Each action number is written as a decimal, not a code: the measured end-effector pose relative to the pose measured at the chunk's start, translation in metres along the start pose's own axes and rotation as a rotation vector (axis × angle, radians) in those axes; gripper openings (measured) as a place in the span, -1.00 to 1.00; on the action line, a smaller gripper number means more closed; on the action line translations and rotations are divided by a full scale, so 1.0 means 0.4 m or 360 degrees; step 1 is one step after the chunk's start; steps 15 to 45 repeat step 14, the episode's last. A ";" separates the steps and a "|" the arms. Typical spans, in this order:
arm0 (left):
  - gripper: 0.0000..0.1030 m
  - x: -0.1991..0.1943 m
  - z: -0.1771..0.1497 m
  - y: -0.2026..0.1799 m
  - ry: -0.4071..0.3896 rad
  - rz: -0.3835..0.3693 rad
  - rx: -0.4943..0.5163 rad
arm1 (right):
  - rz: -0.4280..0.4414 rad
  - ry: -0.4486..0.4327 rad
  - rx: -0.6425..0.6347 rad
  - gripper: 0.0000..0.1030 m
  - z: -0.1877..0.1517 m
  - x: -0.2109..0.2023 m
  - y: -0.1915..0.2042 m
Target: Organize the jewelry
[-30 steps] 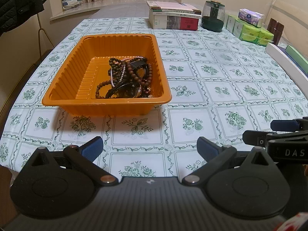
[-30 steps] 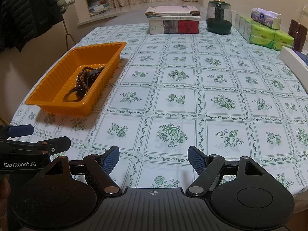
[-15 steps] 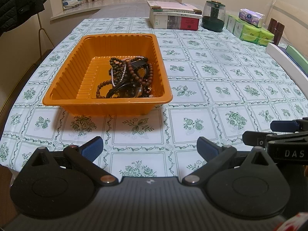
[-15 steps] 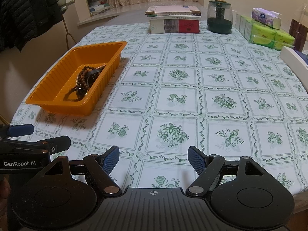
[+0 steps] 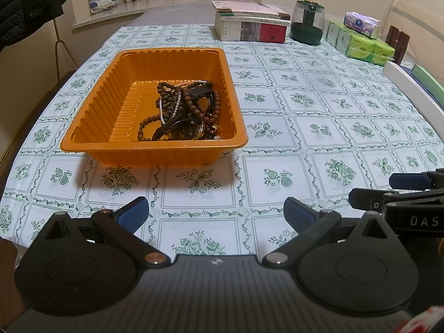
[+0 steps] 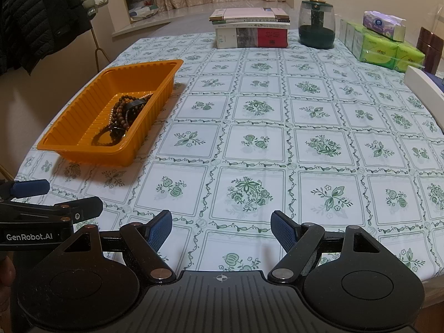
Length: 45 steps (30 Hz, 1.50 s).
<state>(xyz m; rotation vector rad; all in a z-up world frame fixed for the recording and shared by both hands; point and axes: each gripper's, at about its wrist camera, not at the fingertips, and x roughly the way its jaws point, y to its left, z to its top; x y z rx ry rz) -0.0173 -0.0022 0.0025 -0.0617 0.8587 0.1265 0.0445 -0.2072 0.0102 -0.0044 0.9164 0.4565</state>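
An orange ribbed plastic tray (image 5: 91, 127) stands on the patterned tablecloth, also in the right wrist view (image 6: 72, 127). A tangled pile of jewelry (image 5: 186, 113) lies in its right half: brown bead bracelets, a thin pearl strand and dark bangles; it shows in the right wrist view too (image 6: 125, 116). My left gripper (image 5: 215, 213) is open and empty, low over the table's near edge, in front of the tray. My right gripper (image 6: 221, 229) is open and empty, to the right of the tray. Each gripper shows at the edge of the other's view.
At the far end of the table stand a stack of books (image 6: 251, 30), a dark green glass jar (image 6: 317, 25) and green tissue packs (image 6: 383, 47) with a tissue box on top. A white box edge (image 6: 424, 94) lies at the right. Dark jackets (image 6: 36, 14) hang at the left.
Both views have crept slightly forward towards the table. The tray and jewelry have not moved. Both grippers stay open.
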 end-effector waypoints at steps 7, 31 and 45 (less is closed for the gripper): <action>0.99 0.000 0.000 0.000 0.0001 -0.0001 -0.0001 | 0.0000 -0.0001 0.0000 0.51 0.000 0.000 0.000; 0.99 0.000 -0.004 0.005 -0.0019 -0.0014 -0.0022 | -0.0001 -0.0001 0.0001 0.51 0.000 0.001 0.001; 0.99 0.000 -0.004 0.005 -0.0019 -0.0014 -0.0022 | -0.0001 -0.0001 0.0001 0.51 0.000 0.001 0.001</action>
